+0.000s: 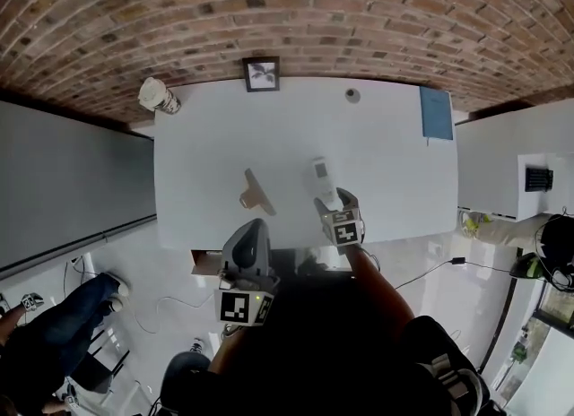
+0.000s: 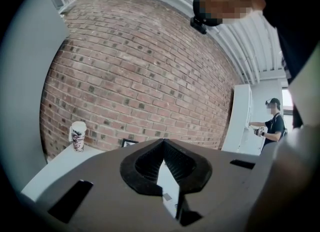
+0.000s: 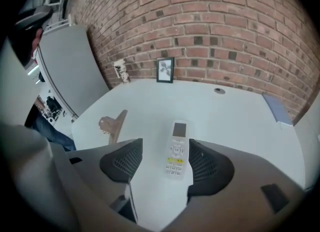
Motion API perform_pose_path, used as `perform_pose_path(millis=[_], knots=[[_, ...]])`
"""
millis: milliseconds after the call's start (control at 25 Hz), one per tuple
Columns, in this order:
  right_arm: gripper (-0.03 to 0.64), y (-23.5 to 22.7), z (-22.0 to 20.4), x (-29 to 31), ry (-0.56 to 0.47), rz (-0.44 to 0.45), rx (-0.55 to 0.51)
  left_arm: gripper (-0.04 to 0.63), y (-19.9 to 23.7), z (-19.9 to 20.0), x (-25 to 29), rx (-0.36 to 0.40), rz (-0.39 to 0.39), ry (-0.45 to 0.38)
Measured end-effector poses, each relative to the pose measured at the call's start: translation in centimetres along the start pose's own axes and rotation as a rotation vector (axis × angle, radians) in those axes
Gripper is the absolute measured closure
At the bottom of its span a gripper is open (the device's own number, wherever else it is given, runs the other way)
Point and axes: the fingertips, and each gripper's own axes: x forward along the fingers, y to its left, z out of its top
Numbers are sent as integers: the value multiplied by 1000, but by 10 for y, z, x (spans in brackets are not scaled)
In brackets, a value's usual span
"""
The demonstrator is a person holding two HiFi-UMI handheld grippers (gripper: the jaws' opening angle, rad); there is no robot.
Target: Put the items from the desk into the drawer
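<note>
Right claw (image 3: 166, 145) — jaws spread — straddles the remote (image 3: 176, 152) on the desk (image 3: 230, 121).

Brick wall (image 1: 287, 2), red-brown, along the back. Grey panel (image 1: 72, 181), left side. White cabinet (image 1: 507, 159), right side. Person's legs in blue jeans (image 1: 67, 316), lower left. Black cable (image 1: 429, 273) across white floor (image 1: 170, 289). Second person (image 2: 274, 126), far right, standing.

White desk (image 1: 386, 154), remote (image 1: 323, 177) near front, brown angled piece (image 1: 255, 191) beside it, cup (image 1: 158, 95), framed picture (image 1: 261, 73), blue book (image 1: 437, 112) along far edge
</note>
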Motion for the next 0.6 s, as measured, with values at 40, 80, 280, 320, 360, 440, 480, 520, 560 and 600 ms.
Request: perform_pose_path(millis=[40, 80, 280, 320, 360, 440, 480, 520, 560, 600], knots=[[357, -3, -5, 7, 26, -9, 8, 592, 3, -1, 2, -4, 2, 3], [352, -7, -12, 14, 54, -19, 17, 592, 7, -2, 3, -8, 4, 6], [331, -17, -35, 47, 155, -39, 61, 592, 19, -5, 12, -25, 11, 24], [330, -19, -37, 52, 165, -44, 63, 592, 21, -7, 13, -27, 12, 29], [327, -19, -38, 56, 178, -47, 65, 592, 23, -8, 15, -30, 13, 32], [326, -20, -39, 62, 202, -56, 58, 592, 27, -9, 19, -36, 13, 37], [325, -21, -39, 65, 208, -61, 45, 592, 28, -10, 21, -39, 13, 40], [325, -22, -40, 69, 215, -65, 34, 592, 29, -10, 22, -41, 13, 42], [325, -23, -45, 74, 221, -68, 26, 592, 31, -10, 23, -42, 14, 42], [325, -24, -50, 79, 224, -71, 19, 592, 33, -9, 24, -44, 16, 40]])
